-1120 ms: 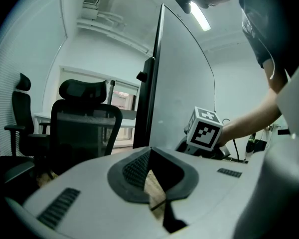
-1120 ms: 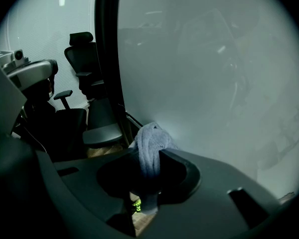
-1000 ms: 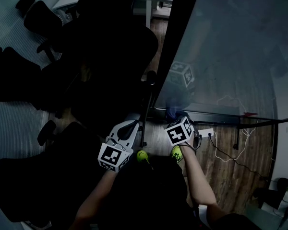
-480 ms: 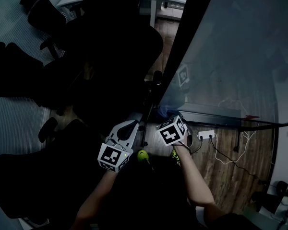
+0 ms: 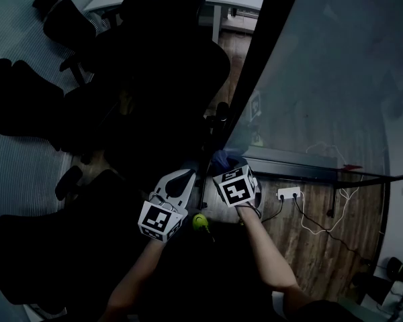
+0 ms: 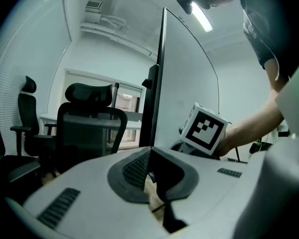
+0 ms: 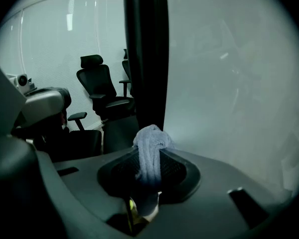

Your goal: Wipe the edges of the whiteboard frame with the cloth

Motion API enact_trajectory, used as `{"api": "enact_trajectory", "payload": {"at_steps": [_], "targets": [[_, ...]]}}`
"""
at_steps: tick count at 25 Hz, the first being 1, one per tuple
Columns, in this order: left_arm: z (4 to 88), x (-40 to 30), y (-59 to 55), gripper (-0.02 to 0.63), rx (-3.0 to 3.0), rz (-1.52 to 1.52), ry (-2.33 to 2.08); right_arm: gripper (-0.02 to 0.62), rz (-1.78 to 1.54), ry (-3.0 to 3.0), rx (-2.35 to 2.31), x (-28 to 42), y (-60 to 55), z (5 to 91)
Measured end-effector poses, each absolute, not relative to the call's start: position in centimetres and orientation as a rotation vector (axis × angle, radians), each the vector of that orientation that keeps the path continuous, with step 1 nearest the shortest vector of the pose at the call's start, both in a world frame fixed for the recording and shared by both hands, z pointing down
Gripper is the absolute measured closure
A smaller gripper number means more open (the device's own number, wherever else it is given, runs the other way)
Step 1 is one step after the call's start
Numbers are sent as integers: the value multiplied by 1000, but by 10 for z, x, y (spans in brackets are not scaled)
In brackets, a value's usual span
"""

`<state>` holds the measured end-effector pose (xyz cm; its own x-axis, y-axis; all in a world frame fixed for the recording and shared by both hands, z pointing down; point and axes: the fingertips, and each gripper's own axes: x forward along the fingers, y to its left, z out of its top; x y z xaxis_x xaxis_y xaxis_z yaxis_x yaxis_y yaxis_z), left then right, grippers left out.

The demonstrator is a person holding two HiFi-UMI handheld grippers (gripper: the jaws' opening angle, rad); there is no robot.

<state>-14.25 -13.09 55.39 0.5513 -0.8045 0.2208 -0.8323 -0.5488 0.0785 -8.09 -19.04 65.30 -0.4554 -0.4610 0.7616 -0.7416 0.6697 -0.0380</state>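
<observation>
The right gripper (image 7: 149,156) clasps the cloth (image 7: 149,138), its bunched end just beside the frame (image 7: 145,59), likely to rub that edge. The left gripper (image 6: 149,168), clenched and empty, hangs near the frame.

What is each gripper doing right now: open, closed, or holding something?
The left gripper: closed, nothing between its fingers.
The right gripper: closed on the cloth.
</observation>
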Motion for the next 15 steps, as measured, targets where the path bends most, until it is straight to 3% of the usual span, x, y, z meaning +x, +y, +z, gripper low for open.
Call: {"api": "enact_trajectory", "payload": {"at_steps": [15], "targets": [[537,-140,-138,597,2671,219,-1397,502,450,-2262,977,-83,-193,597]]}}
